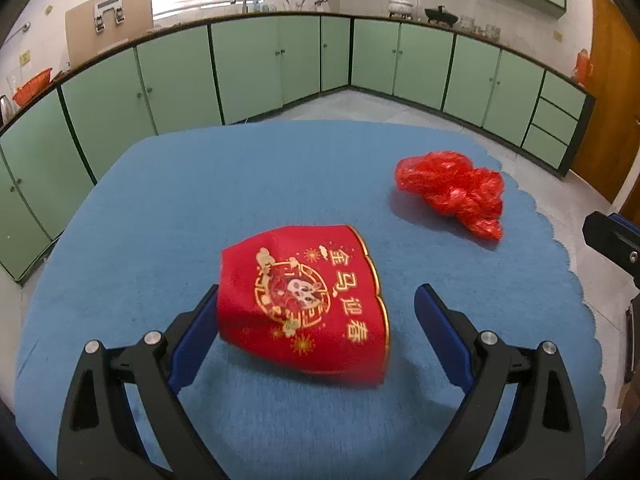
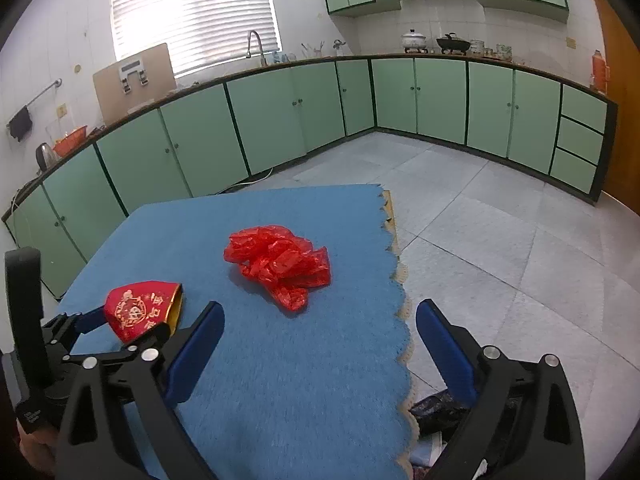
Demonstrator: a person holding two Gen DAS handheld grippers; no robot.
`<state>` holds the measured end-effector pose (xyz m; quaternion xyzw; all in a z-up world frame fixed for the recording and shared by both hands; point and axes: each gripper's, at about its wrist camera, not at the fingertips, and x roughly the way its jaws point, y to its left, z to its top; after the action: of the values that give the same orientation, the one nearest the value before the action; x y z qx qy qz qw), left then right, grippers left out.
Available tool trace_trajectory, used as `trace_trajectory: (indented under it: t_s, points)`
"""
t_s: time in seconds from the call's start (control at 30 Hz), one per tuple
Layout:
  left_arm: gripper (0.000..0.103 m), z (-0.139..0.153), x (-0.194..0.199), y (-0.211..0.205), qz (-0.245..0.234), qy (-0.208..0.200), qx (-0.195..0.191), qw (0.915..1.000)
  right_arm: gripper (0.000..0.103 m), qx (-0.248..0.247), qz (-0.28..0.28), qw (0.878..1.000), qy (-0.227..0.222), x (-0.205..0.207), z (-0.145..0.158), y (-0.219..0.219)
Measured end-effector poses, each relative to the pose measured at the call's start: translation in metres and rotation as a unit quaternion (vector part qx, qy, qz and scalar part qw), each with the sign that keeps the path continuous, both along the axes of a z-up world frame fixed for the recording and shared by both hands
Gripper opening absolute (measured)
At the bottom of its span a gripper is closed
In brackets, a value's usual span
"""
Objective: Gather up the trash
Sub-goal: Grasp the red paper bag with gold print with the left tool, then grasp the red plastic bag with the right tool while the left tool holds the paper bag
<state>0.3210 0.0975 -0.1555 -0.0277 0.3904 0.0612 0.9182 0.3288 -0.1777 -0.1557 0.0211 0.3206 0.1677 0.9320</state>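
A red envelope-like pouch (image 1: 308,304) with gold print lies on the blue cloth between the open fingers of my left gripper (image 1: 316,320); its left edge touches the left finger, and the right finger stands apart from it. It also shows in the right wrist view (image 2: 140,310), with the left gripper (image 2: 120,328) around it. A crumpled red plastic bag (image 1: 452,190) lies farther right on the cloth; it also shows ahead in the right wrist view (image 2: 280,262). My right gripper (image 2: 320,328) is open and empty, above the cloth's right edge.
The blue cloth (image 2: 280,380) covers a table with a scalloped right edge. Below that edge on the floor lies dark stuff (image 2: 436,412). Green kitchen cabinets (image 2: 280,120) run along the far walls, with grey tiled floor (image 2: 500,240) to the right.
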Motion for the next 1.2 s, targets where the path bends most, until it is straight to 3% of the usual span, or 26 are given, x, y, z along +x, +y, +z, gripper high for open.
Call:
trace_trajectory:
  t_s: [0.4,0.53,0.6,0.87,1.2]
  points:
    - [0.091,-0.016,0.019,0.020,0.031,0.050,-0.030,0.9978,0.092,-0.004,0.010,1.000,0.008,0.016,-0.008,0.007]
    - [0.089,-0.017,0.021,0.019,0.032,0.056,-0.023,0.9977,0.091,-0.006,0.013,1.000,0.009,0.021,-0.009,0.014]
    - [0.082,-0.015,0.021,0.019,0.032,0.053,-0.023,0.9978,0.091,-0.007,0.015,1.000,0.010,0.022,-0.009,0.017]
    - [0.080,-0.010,0.016,0.028,0.039,0.028,-0.049,0.9976,0.091,-0.017,0.027,0.999,0.015,0.035,-0.011,0.031]
    - [0.080,0.006,0.010,0.028,0.054,0.001,-0.030,0.9981,0.086,-0.021,0.028,0.999,0.021,0.055,-0.014,0.056]
